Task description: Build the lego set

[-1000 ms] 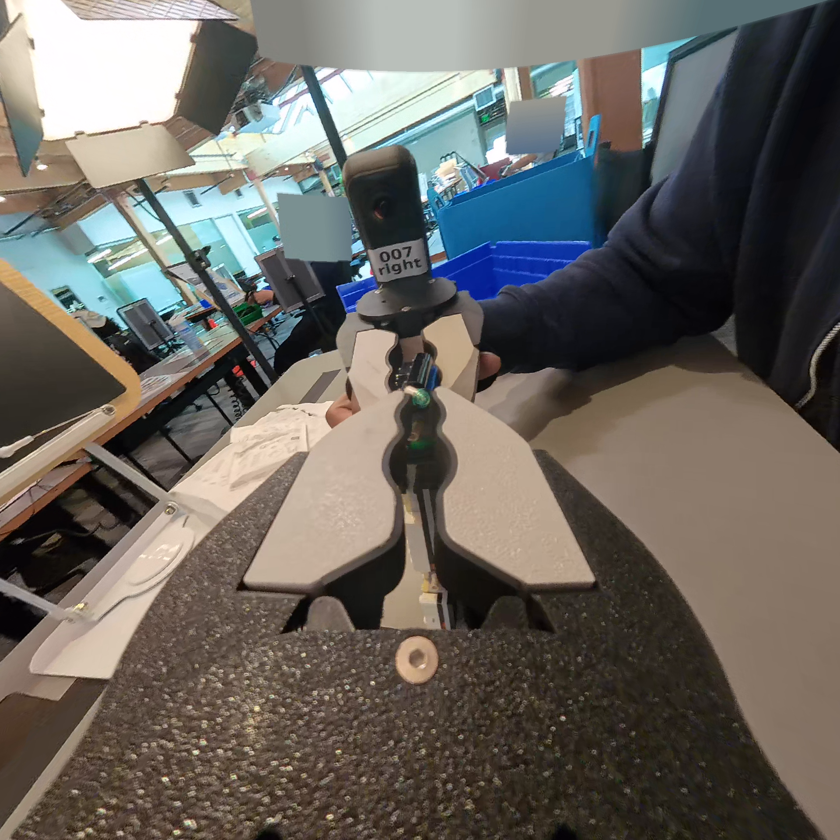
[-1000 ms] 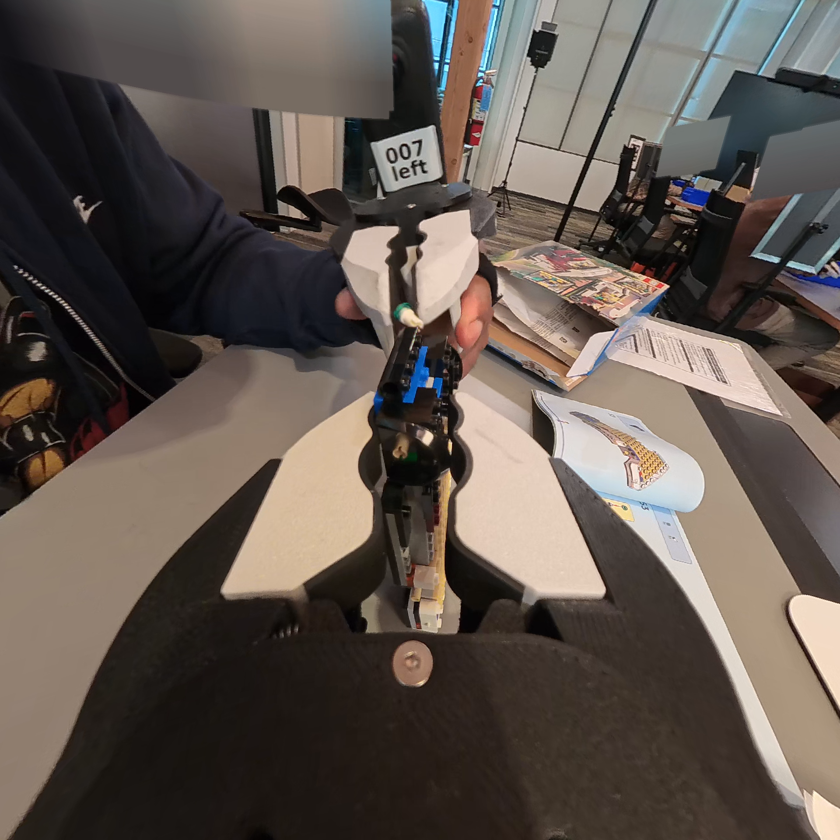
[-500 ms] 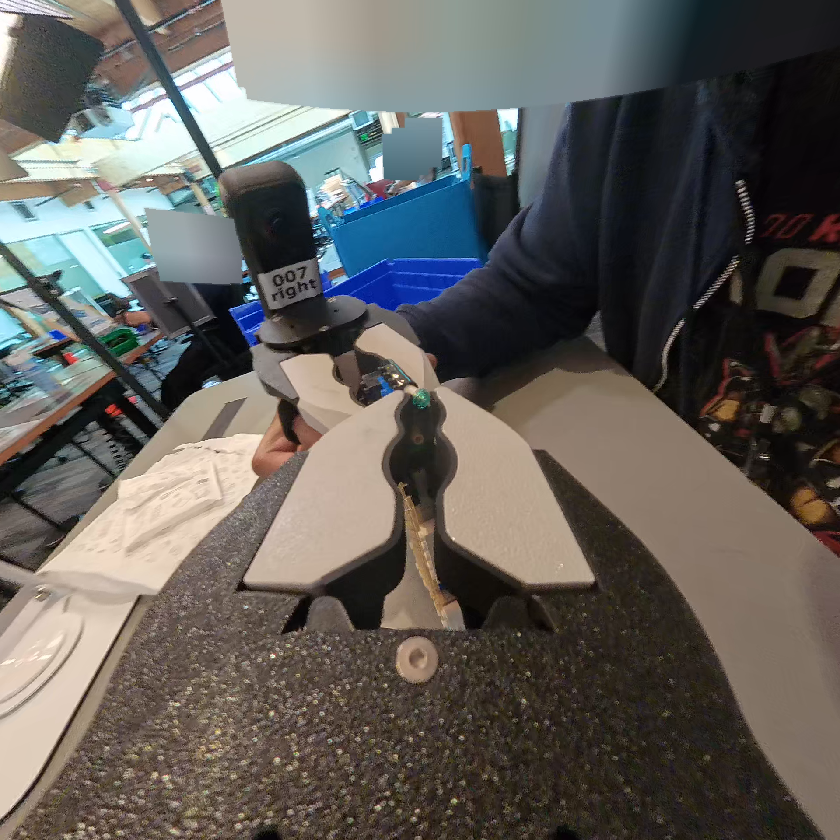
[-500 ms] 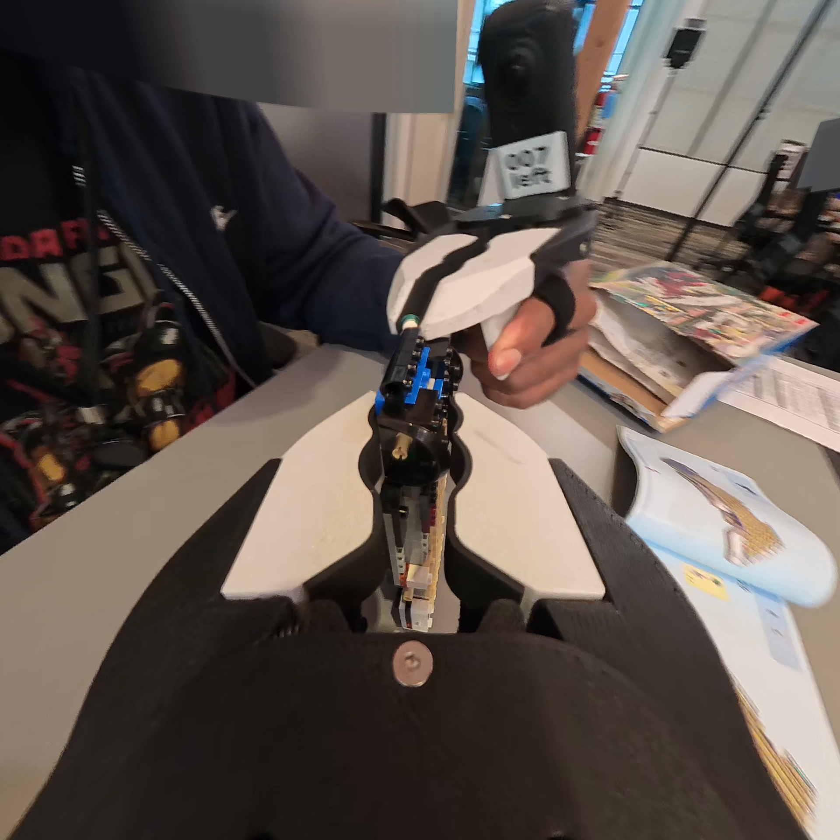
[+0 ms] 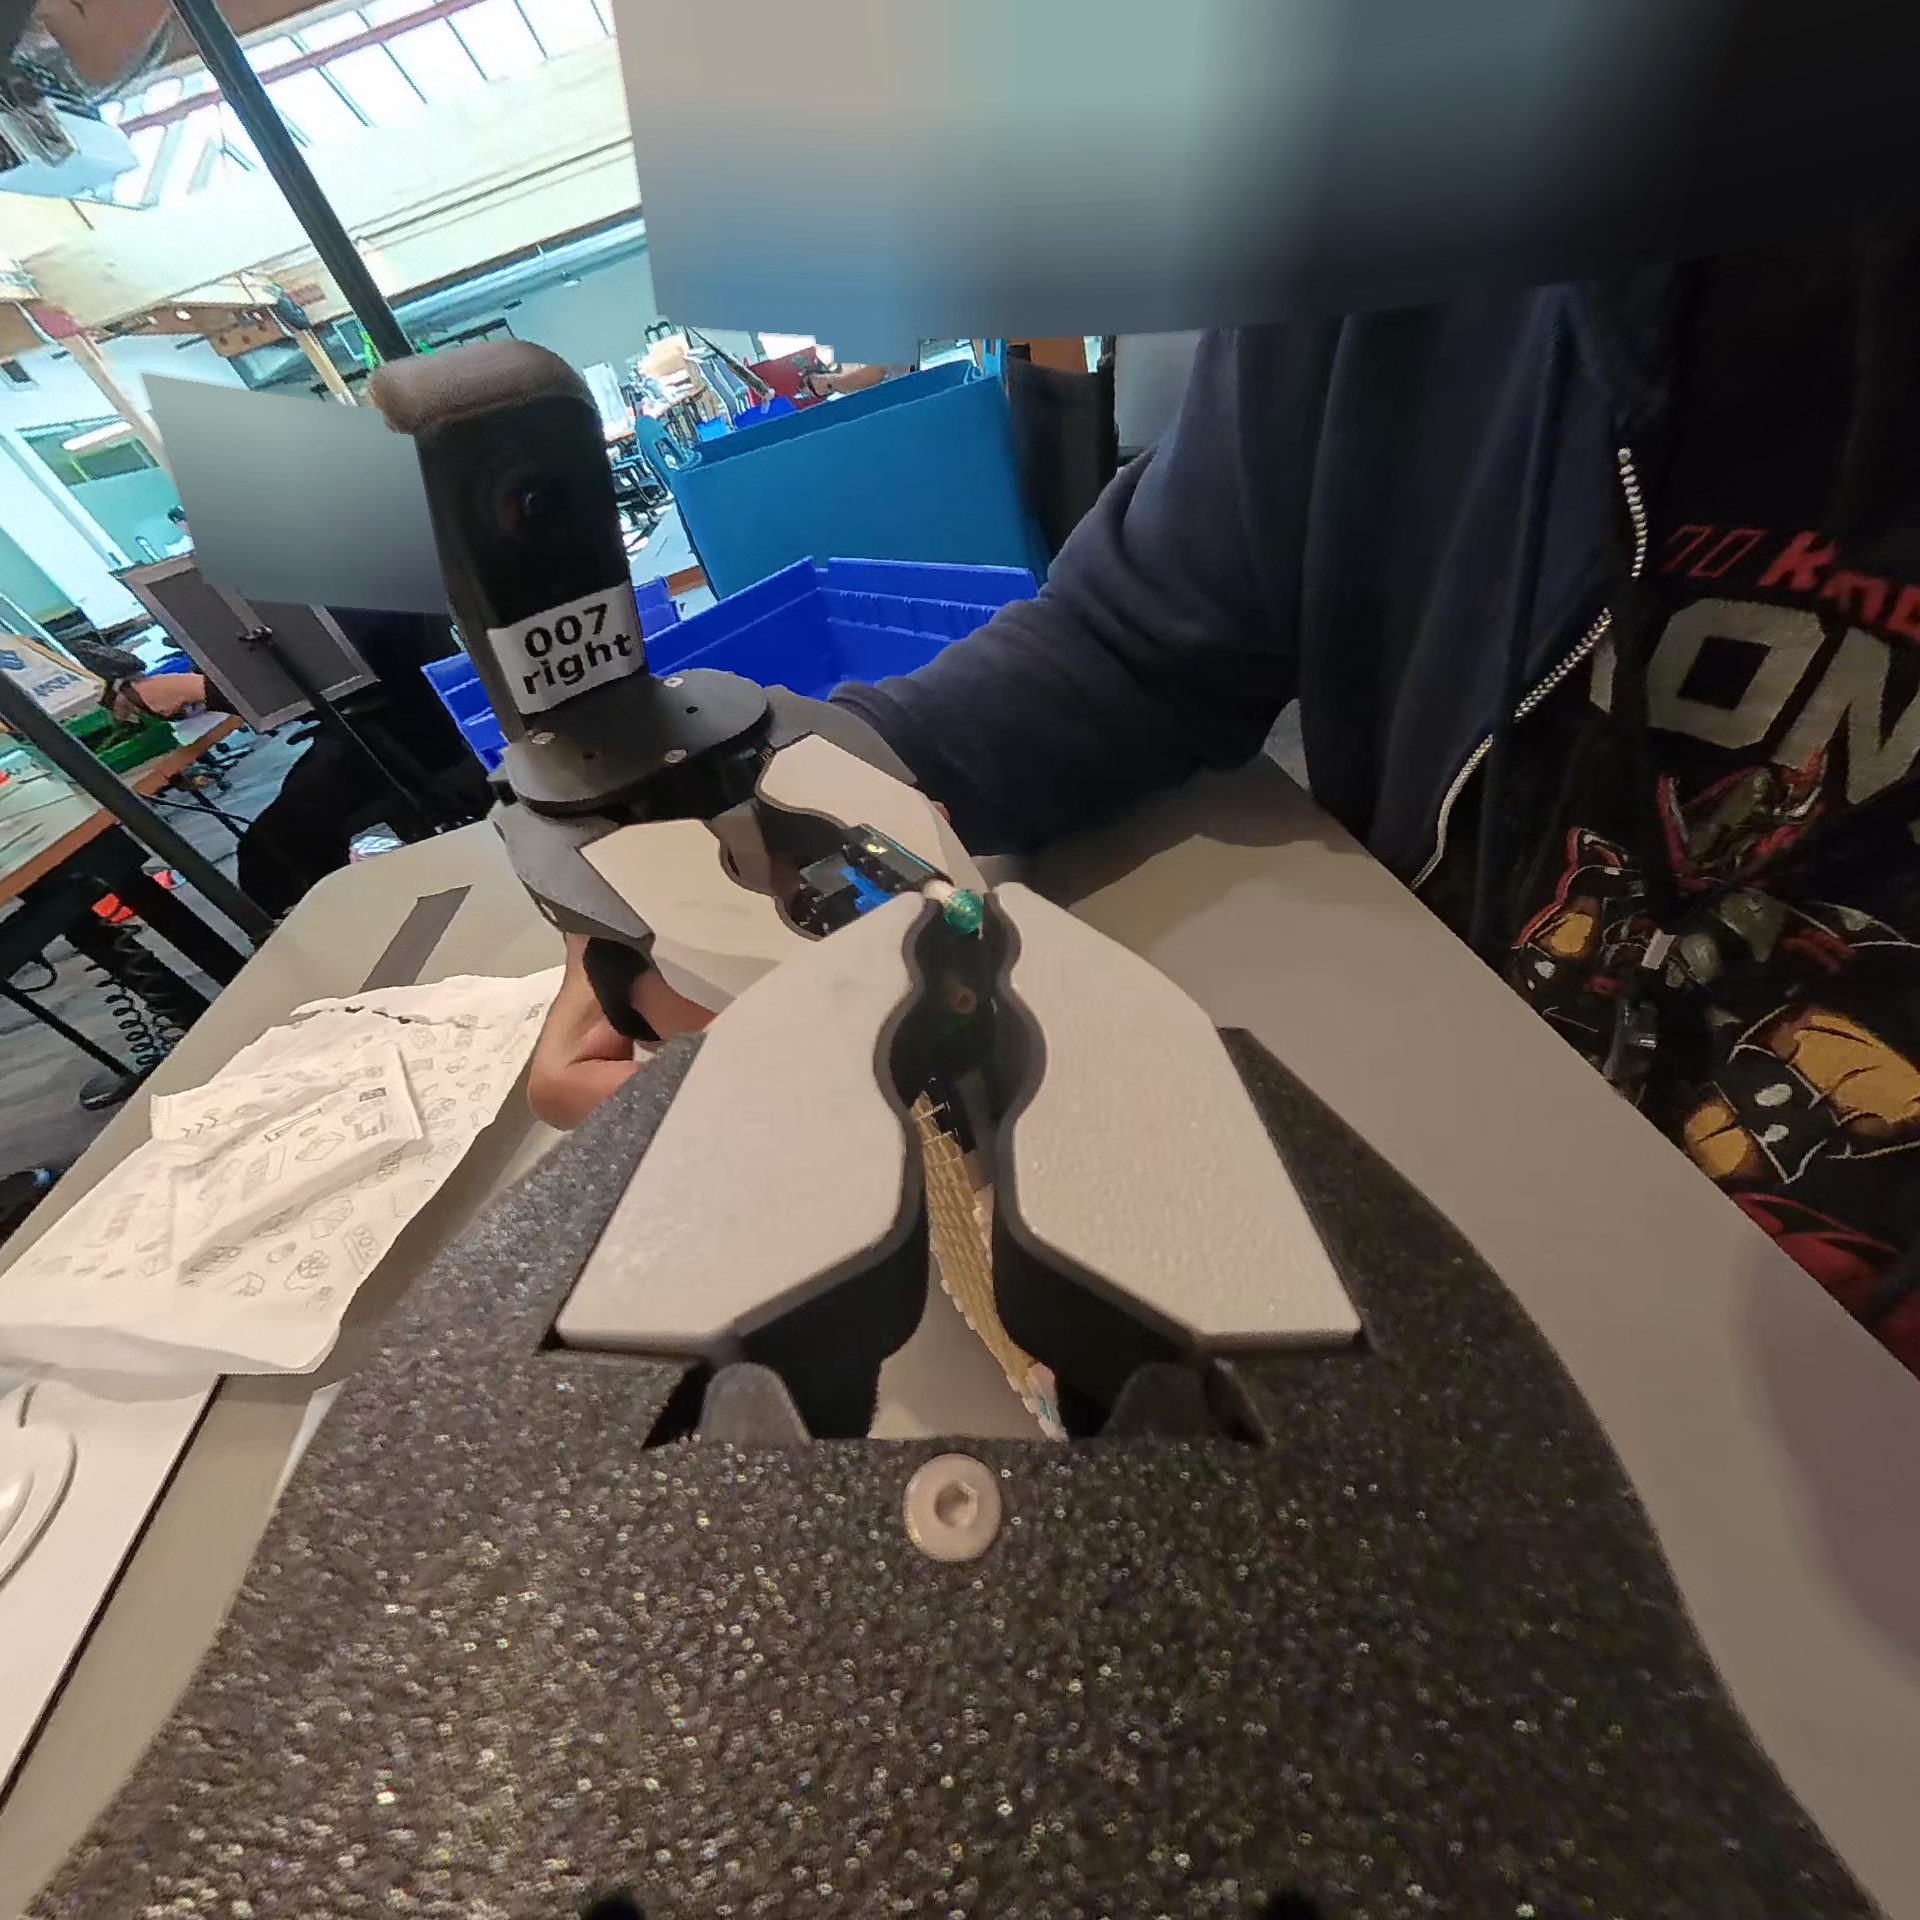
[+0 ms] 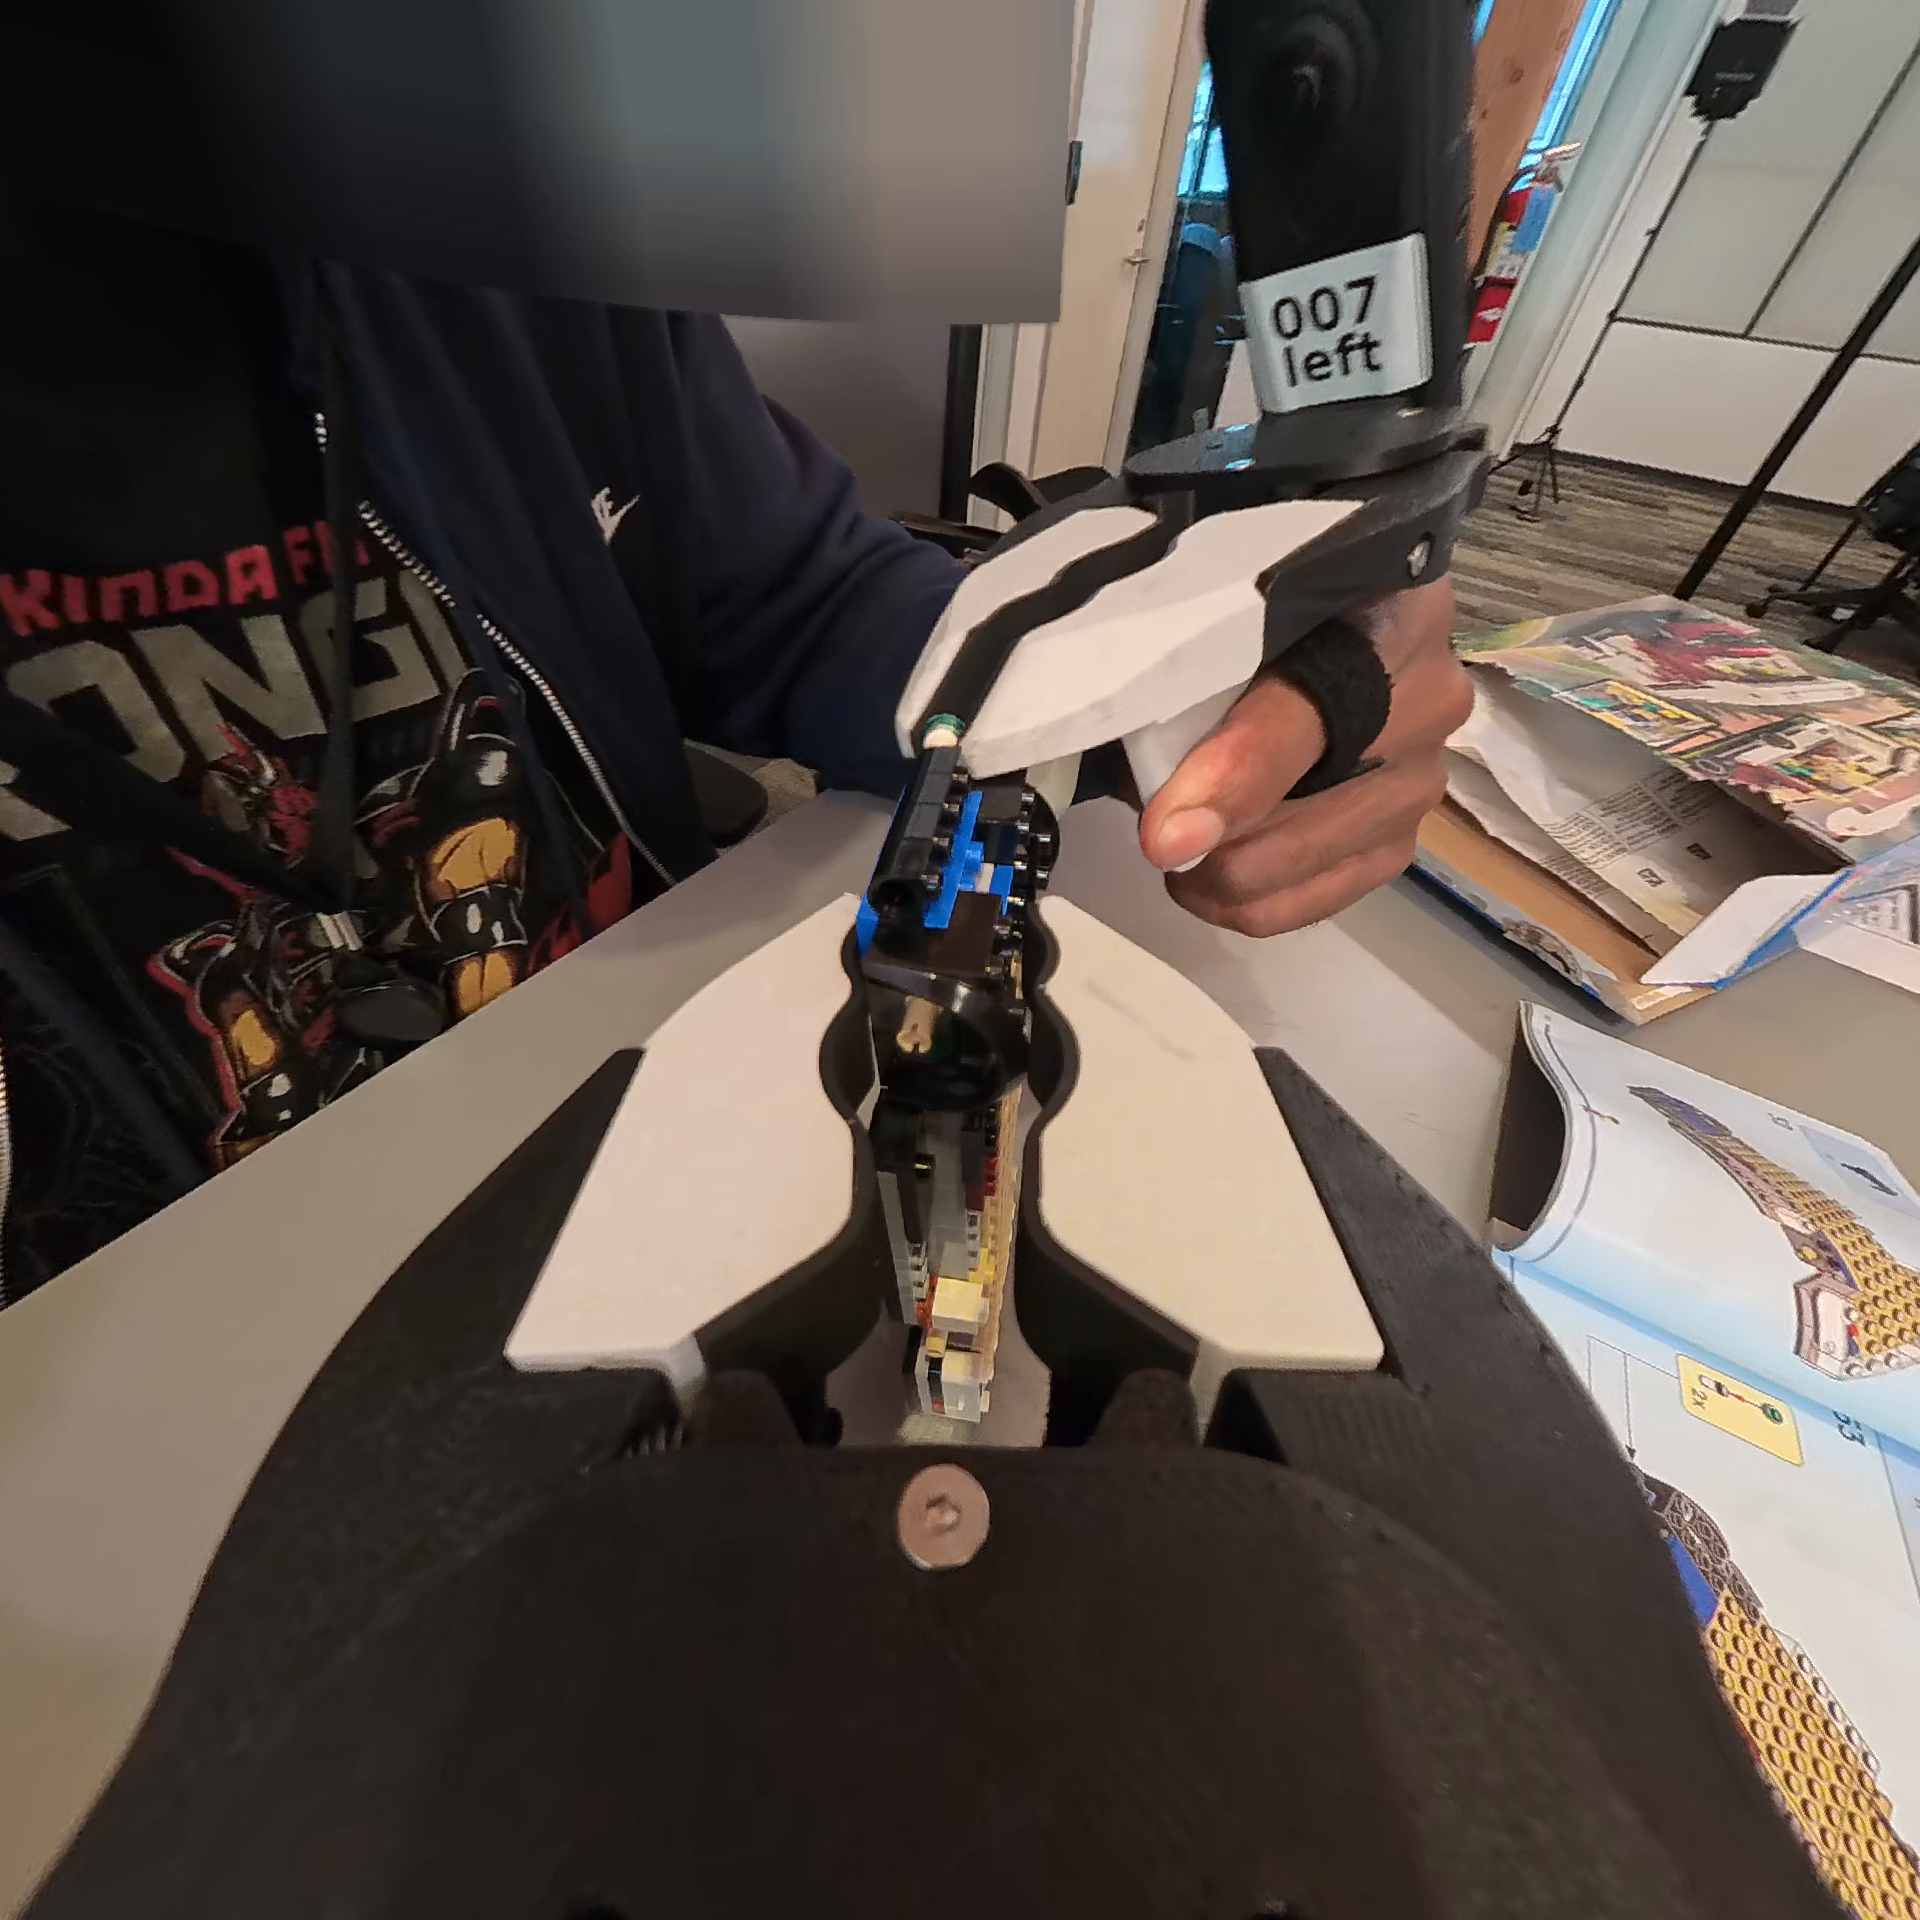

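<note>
grey surface under both claws, open office behind. left of the left claw lies a crumpled printed paper bag. this claw is closed on a small green-tipped peg, its white end touching the top of the brick model. the right claw grips that black, blue and tan brick model, both pads pressed on its sides, model running back between the fingers. right of the right claw lie an open instruction booklet and, farther, a torn cardboard box.
</note>
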Demonstrator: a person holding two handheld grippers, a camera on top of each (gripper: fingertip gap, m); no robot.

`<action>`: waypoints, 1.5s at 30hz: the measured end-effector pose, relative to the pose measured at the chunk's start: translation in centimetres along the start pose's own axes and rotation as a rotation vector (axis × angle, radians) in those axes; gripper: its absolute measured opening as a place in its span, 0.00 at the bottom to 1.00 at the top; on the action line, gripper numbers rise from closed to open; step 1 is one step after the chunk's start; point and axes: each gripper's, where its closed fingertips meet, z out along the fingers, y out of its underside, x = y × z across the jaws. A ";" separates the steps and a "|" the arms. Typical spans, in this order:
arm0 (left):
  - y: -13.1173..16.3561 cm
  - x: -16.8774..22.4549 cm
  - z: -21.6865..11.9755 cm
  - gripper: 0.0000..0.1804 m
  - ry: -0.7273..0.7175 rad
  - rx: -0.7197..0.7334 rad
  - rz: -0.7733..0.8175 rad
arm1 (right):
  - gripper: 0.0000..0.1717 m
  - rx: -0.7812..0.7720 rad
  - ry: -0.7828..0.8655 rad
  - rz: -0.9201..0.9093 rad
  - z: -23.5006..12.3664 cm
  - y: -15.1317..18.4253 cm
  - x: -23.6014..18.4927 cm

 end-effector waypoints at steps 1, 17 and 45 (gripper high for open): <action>0.0 0.1 0.0 0.04 0.013 0.000 -0.010 | 0.15 -0.005 -0.011 -0.001 0.1 0.0 -0.1; -0.3 0.4 0.0 0.04 0.073 -0.062 -0.152 | 0.15 -0.065 -0.056 -0.013 0.5 -0.1 -0.4; 0.1 -2.8 -1.5 0.06 -0.297 -0.004 -0.049 | 0.15 -0.091 0.200 -0.026 -1.0 0.2 2.6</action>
